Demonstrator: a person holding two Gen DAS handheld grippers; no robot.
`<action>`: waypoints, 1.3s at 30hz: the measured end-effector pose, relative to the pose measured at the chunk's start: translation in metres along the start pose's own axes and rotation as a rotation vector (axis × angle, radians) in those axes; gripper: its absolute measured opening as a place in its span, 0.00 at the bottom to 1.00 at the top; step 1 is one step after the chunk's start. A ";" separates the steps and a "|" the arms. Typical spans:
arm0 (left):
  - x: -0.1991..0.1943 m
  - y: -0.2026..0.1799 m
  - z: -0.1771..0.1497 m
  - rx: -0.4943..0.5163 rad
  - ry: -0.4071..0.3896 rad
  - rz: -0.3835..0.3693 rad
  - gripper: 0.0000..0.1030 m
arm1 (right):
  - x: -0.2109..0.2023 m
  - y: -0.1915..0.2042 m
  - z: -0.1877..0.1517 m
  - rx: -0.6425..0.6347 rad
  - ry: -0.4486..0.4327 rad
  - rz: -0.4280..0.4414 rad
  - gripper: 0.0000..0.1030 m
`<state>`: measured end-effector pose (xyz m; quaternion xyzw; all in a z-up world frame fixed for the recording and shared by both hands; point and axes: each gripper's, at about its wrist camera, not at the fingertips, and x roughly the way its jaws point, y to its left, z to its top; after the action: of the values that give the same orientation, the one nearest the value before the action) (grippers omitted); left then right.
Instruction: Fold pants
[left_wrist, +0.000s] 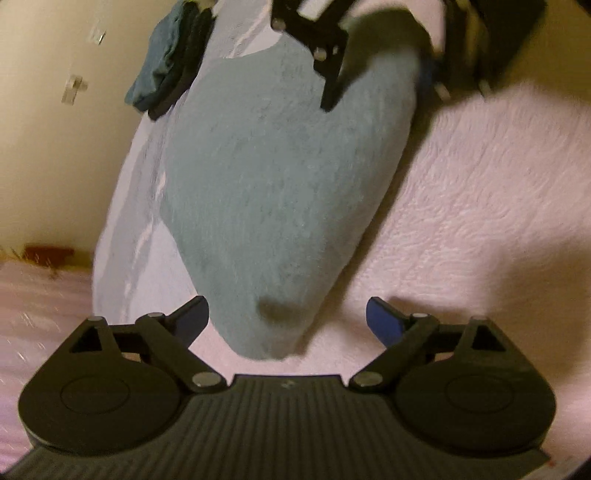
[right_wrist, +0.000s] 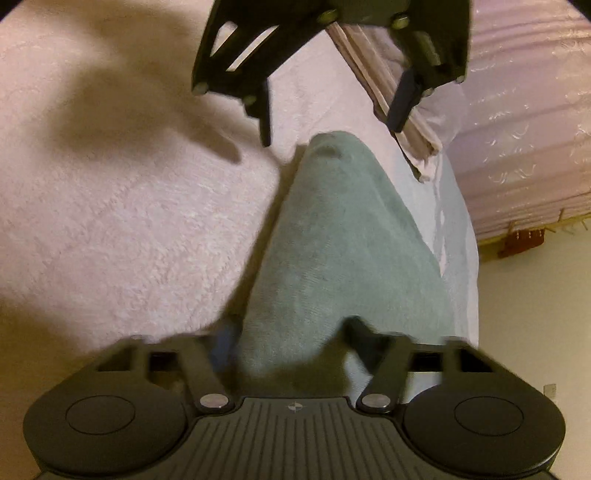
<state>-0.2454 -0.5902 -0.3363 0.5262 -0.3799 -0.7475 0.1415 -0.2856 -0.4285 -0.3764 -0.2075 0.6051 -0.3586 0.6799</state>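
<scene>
Grey-green fuzzy pants lie folded in a long strip on a pink fuzzy bed cover. My left gripper is open wide, its blue-padded fingers standing either side of the near, narrow end of the pants without touching it. At the far end is my right gripper, blurred, with that end of the strip between its fingers. In the right wrist view the pants run away from my right gripper. The cloth fills the gap between its blurred fingers, and a grip is not clear. My left gripper hangs open over the far tip.
A pale lilac sheet lies along one side of the pants, by the bed's edge. A stack of folded dark and teal clothes sits beyond it. A folded pink cloth and another pink-covered surface lie past the far tip.
</scene>
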 end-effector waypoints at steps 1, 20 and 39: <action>0.005 -0.002 0.002 0.019 0.003 -0.005 0.87 | -0.004 -0.005 -0.006 0.000 -0.012 0.007 0.34; -0.056 0.057 0.188 -0.478 -0.246 -0.478 0.80 | -0.042 -0.156 -0.308 -0.353 -0.112 0.136 0.31; 0.123 0.239 0.118 -1.009 0.013 -0.575 0.85 | -0.028 -0.195 -0.370 1.924 0.066 0.407 0.69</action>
<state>-0.4460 -0.7768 -0.2300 0.4803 0.1825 -0.8412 0.1685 -0.6918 -0.4795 -0.2855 0.5528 0.0977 -0.5801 0.5902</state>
